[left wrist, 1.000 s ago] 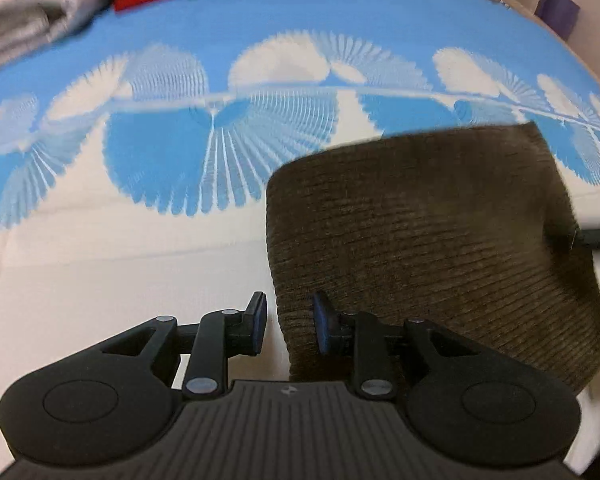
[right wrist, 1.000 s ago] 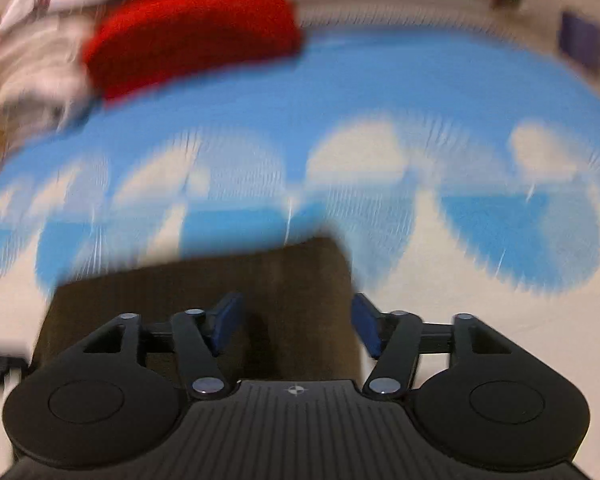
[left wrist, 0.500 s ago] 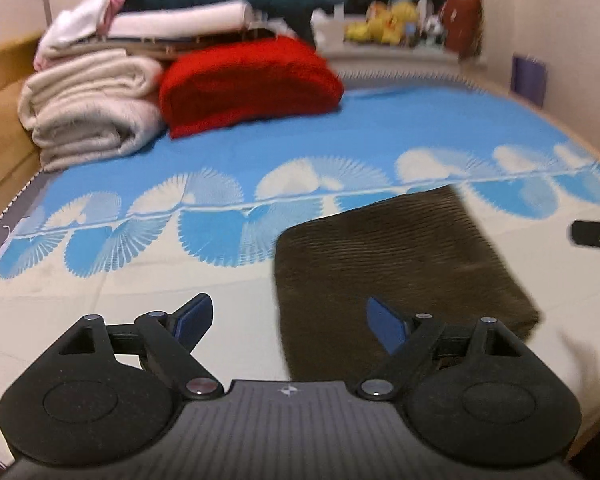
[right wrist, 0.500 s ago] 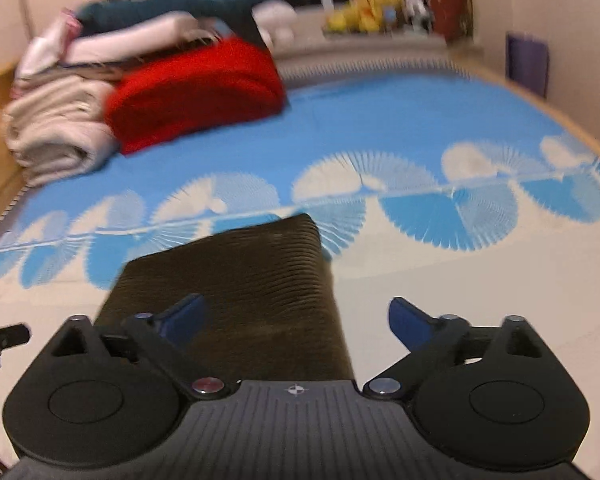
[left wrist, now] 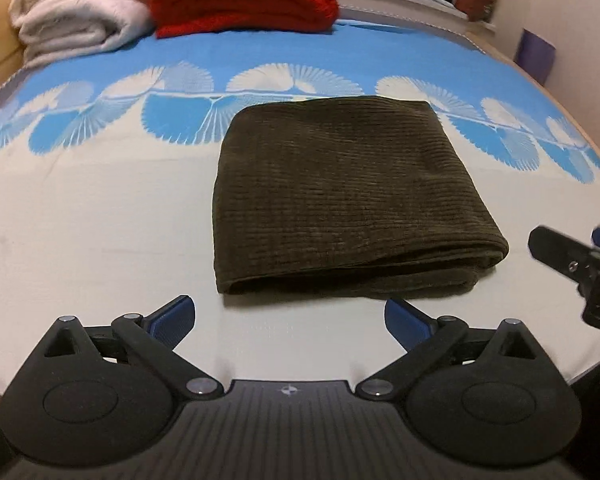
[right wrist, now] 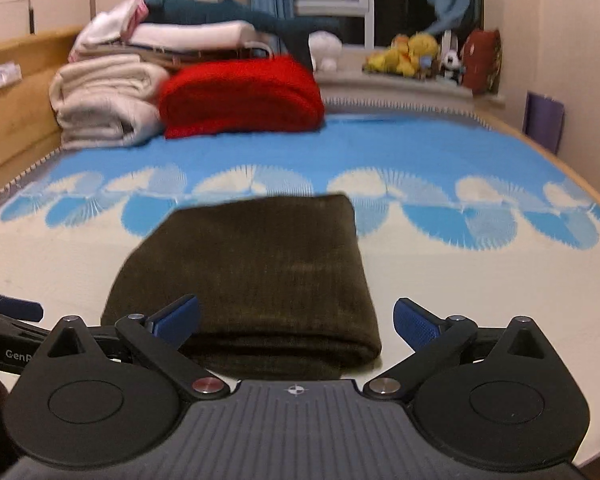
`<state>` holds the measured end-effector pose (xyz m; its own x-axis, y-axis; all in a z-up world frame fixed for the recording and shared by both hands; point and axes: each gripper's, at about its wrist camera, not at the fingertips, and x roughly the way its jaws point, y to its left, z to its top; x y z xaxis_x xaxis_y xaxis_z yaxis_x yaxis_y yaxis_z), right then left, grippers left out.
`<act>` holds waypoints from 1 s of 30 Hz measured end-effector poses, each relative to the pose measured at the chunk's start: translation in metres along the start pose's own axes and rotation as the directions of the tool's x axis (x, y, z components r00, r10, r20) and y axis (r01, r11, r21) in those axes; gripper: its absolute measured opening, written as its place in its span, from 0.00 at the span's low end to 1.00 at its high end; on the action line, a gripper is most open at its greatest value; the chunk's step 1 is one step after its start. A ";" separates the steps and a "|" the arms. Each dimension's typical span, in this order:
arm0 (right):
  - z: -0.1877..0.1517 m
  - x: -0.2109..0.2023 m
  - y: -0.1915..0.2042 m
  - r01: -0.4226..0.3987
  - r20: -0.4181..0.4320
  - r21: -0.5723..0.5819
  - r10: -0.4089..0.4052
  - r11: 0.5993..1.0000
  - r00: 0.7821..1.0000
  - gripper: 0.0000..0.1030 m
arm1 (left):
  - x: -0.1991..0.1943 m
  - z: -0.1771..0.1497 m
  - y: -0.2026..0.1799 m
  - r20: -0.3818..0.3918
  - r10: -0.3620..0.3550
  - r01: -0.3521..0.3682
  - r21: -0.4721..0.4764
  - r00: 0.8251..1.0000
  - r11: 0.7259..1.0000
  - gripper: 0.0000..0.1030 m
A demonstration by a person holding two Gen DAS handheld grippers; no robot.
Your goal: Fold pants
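The dark brown corduroy pants [left wrist: 340, 196] lie folded into a compact rectangle on the bed, and also show in the right wrist view [right wrist: 252, 276]. My left gripper [left wrist: 288, 320] is open and empty, held just short of the bundle's near edge. My right gripper [right wrist: 296, 320] is open and empty, just in front of the bundle's near edge. The right gripper also shows at the right edge of the left wrist view [left wrist: 580, 268], and the left gripper at the left edge of the right wrist view [right wrist: 8, 312].
The bed cover [left wrist: 100, 208] is cream near me and blue with white fan shapes farther off. A folded red blanket [right wrist: 240, 96] and stacked pale blankets [right wrist: 104, 108] lie at the far end. A wooden headboard [right wrist: 16, 92] is left, plush toys [right wrist: 416, 56] on the sill.
Both grippers opened wide and pulled back from the pants, which now lie released and folded on the bed. The left gripper had its jaws nearly closed at the bundle's edge a second ago.
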<state>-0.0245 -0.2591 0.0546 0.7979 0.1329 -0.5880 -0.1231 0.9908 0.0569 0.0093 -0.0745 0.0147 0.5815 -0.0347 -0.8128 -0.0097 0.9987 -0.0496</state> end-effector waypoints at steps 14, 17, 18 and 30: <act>-0.011 0.017 0.001 0.010 -0.091 0.074 -0.003 0.997 0.996 0.99 | 0.014 0.005 0.000 -0.005 0.041 -0.041 -0.028 0.999 0.999 0.99; -0.010 0.018 0.001 0.001 -0.096 0.070 0.006 0.998 0.995 0.99 | 0.014 0.005 0.000 -0.007 0.042 -0.042 -0.026 0.999 0.999 0.99; -0.010 0.018 0.001 -0.001 -0.097 0.069 0.008 0.998 0.995 0.99 | 0.014 0.005 0.000 -0.007 0.043 -0.043 -0.025 0.999 0.999 0.99; -0.010 0.018 0.002 -0.008 -0.104 0.066 0.014 0.998 0.994 0.99 | 0.013 0.004 0.001 -0.007 0.036 -0.036 -0.033 0.999 0.999 0.99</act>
<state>-0.0162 -0.2552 0.0361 0.7305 0.1437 -0.6676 -0.0898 0.9893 0.1147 0.0206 -0.0737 0.0064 0.5752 0.0012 -0.8180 -0.0578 0.9976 -0.0392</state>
